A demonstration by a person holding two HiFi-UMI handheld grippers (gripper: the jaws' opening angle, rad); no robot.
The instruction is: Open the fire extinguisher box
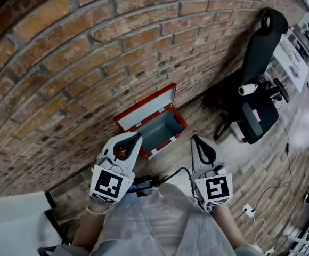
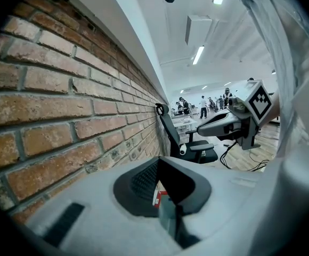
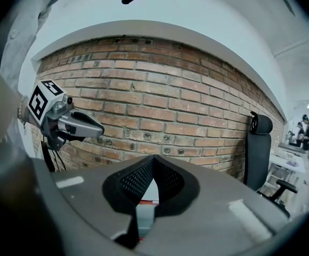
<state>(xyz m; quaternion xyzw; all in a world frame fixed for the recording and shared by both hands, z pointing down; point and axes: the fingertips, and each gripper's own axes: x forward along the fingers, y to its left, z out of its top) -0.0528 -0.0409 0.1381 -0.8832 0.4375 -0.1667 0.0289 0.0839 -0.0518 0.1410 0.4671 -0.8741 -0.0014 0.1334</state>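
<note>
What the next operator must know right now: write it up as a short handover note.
Left gripper: shut, empty, held in the air short of the box.
Right gripper: shut, empty, level with the left, touching nothing.
Fire extinguisher box: on the floor against the brick wall, its lid raised and leaning back on the bricks.
Done: the box is open.
Left: apparently nothing; perhaps check that the lid stays up.

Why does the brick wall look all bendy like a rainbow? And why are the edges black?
Head view: the wide lens bows the brick wall into a curve. Right gripper view: the same wall arches like a dome, and a black ring from the round lens frames the picture. Left gripper view: the ceiling lights glare bright white, and the left edge goes dark.
</note>
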